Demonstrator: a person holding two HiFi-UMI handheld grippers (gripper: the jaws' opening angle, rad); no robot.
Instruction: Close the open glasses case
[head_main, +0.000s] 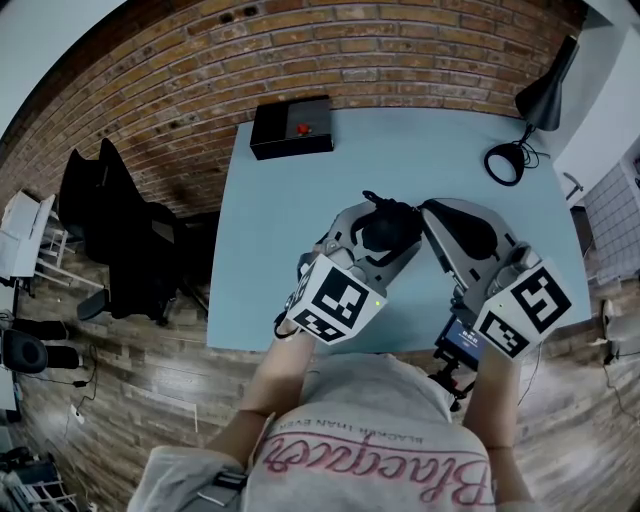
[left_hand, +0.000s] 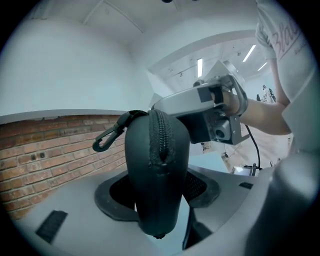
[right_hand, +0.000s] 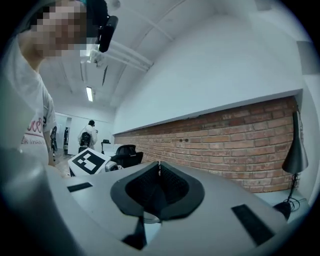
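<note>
Surroundings: pale blue table (head_main: 300, 200); black box w/ red button (head_main: 291, 127) at far edge; black desk lamp (head_main: 548, 95) at far right corner. Both well apart from grippers.

Left gripper (head_main: 372, 238): jaws clamped on black zipped glasses case (left_hand: 156, 170), held above table near front edge.

Case orientation (left gripper view): long axis upright, zip seam facing camera, black clip (left_hand: 107, 137) at top.

Right gripper (right_hand: 159, 185): pads together, tips beside case top. Thin sliver at tips, unidentifiable.
</note>
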